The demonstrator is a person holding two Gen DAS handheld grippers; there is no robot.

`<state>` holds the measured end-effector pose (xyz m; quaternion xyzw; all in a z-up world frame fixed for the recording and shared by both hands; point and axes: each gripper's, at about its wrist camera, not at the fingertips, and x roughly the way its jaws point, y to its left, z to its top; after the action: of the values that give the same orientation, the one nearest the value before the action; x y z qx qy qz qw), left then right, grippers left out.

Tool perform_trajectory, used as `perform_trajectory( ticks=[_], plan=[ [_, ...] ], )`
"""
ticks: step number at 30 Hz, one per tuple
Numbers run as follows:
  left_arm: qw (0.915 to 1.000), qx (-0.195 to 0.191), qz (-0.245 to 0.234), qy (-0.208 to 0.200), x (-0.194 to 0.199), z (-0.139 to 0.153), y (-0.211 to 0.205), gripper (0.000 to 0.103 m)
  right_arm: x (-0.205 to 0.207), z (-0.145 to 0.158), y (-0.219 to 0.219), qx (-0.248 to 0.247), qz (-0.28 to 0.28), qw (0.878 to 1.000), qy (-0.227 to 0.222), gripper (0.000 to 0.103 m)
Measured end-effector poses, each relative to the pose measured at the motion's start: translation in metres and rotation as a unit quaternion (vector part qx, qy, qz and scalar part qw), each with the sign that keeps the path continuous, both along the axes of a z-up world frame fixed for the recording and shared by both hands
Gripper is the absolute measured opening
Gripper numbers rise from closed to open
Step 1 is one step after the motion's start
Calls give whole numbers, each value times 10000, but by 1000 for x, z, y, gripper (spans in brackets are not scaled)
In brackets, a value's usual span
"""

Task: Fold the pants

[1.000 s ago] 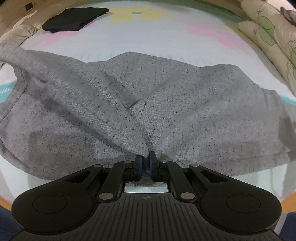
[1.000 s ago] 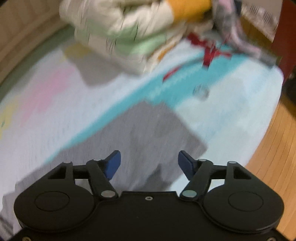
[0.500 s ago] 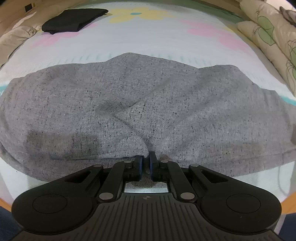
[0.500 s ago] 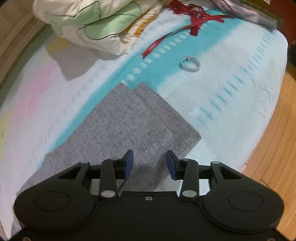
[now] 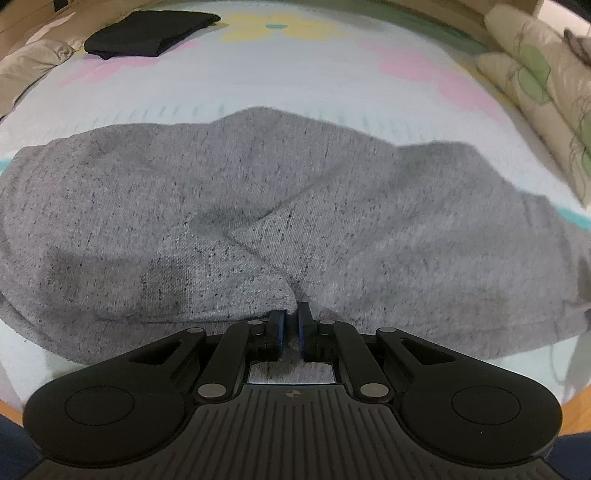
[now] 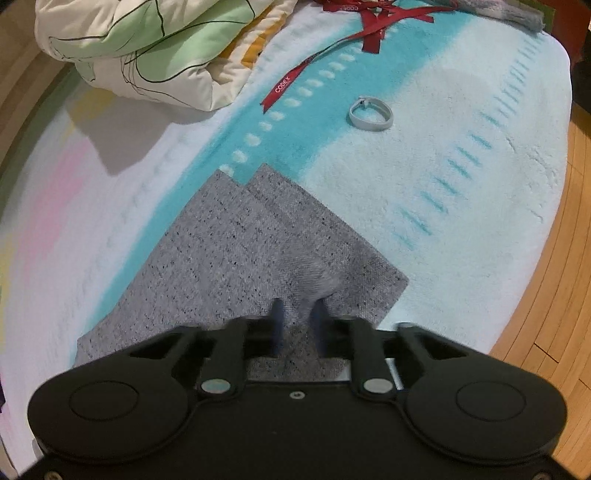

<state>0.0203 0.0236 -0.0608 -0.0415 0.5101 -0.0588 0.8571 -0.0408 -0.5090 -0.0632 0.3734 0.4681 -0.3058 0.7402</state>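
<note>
Grey speckled pants [image 5: 258,206] lie spread across a pastel bed cover, with a diagonal crease running toward my left gripper [image 5: 291,317]. That gripper is shut, pinching a fold of the near edge of the pants between its pads. In the right wrist view the two stacked leg ends [image 6: 240,251] lie flat, their corners slightly staggered. My right gripper [image 6: 299,314] sits low on them near the hem. Its blurred jaws are closing, and a small ridge of grey fabric is bunched up between the fingertips.
A folded black garment [image 5: 147,33] lies at the far left of the bed. A rolled quilt [image 6: 147,48] lies beyond the leg ends, with a red ribbon [image 6: 332,48] and a grey band loop [image 6: 370,113] nearby. The bed edge and wooden floor [image 6: 546,314] are at right.
The raised fold at the left of the pants has dropped flat. The right gripper has come down onto the leg ends and its jaws have closed from wide apart onto the fabric.
</note>
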Motion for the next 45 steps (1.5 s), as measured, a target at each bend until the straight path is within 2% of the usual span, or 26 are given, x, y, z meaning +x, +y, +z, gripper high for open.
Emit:
perform_trajectory(
  ticks=[3, 5, 7, 10, 13, 14, 17, 21, 23, 26, 28, 32, 36, 40, 44, 45],
  plan=[
    [9989, -152, -8, -452, -9, 22, 6, 5, -1, 20, 5, -395, 239, 9987, -194, 10],
    [9965, -225, -136, -788, -20, 37, 7, 5, -13, 46, 13, -717, 410, 9942, -690, 9],
    [9951, -243, -261, -917, -27, 43, 5, 5, -26, 61, 16, -847, 393, 9907, -992, 9],
    [9975, -84, -418, -564, -27, 30, -1, 5, -34, 60, 16, -930, 314, 9921, -785, 9],
    [9989, -142, -437, 64, -22, 8, -2, 5, -31, 35, 8, -714, 252, 9970, -128, 9],
    [9989, -159, -409, 136, -21, 6, 0, 5, -28, 26, 6, -687, 269, 9972, 137, 9],
    [9990, -246, -367, 11, -23, 13, 6, 5, -26, 14, 6, -653, 269, 9968, 376, 9],
    [9984, -243, -423, -298, -32, 26, 8, 5, -34, 33, 13, -888, 276, 9957, -4, 8],
    [9984, -186, -472, -264, -30, 23, 7, 5, -39, 38, 11, -898, 200, 9956, -165, 8],
    [9987, -372, -350, -78, -28, 17, 14, 5, -35, 25, 5, -839, 100, 9962, 208, 8],
    [9981, -447, -352, -246, -33, 26, 20, 5, -34, 19, 3, -794, 62, 9961, 386, 7],
    [9963, -366, -405, -669, -39, 40, 20, 5, -38, 29, 6, -907, 114, 9956, 194, 7],
    [9966, -552, -379, -484, -37, 36, 24, 5, -35, 27, 7, -938, 73, 9951, 317, 7],
    [9976, -369, -544, -196, -37, 25, 15, 5, -36, 27, 4, -953, 12, 9949, 325, 7],
    [9983, -222, -445, 294, -31, 6, 12, 9, -26, 11, 4, -898, 209, 9925, 804, 7],
    [9982, -234, -464, 296, -31, 7, 11, 9, -25, 8, 5, -901, 233, 9914, 925, 10]
  ],
)
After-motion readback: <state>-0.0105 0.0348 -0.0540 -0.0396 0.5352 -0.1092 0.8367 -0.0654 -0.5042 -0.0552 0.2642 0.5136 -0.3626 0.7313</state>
